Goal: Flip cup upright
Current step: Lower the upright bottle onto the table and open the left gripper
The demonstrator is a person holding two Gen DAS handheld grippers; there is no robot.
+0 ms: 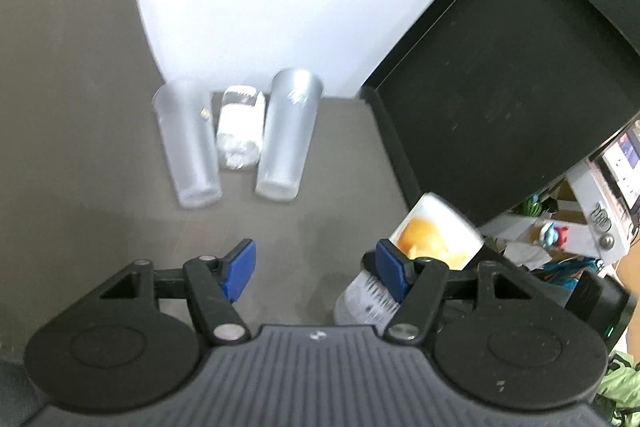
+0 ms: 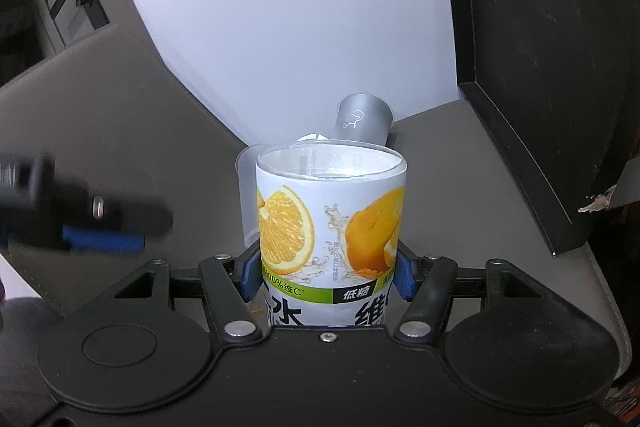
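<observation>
A cup with an orange-fruit label (image 2: 330,223) stands between my right gripper's blue fingers, open rim up; my right gripper (image 2: 326,271) is shut on it. The same cup (image 1: 420,259) shows at the right of the left wrist view, behind the right finger. My left gripper (image 1: 316,269) is open and empty over the grey table; it shows blurred at the left of the right wrist view (image 2: 80,223). Two frosted clear cups, one left (image 1: 188,143) and one right (image 1: 288,135), stand near the white wall.
A white crumpled wrapped item (image 1: 240,127) lies between the two frosted cups. A black box (image 1: 500,79) stands at the right on the grey table (image 1: 80,107). Cluttered shelves (image 1: 580,219) lie beyond the table's right edge.
</observation>
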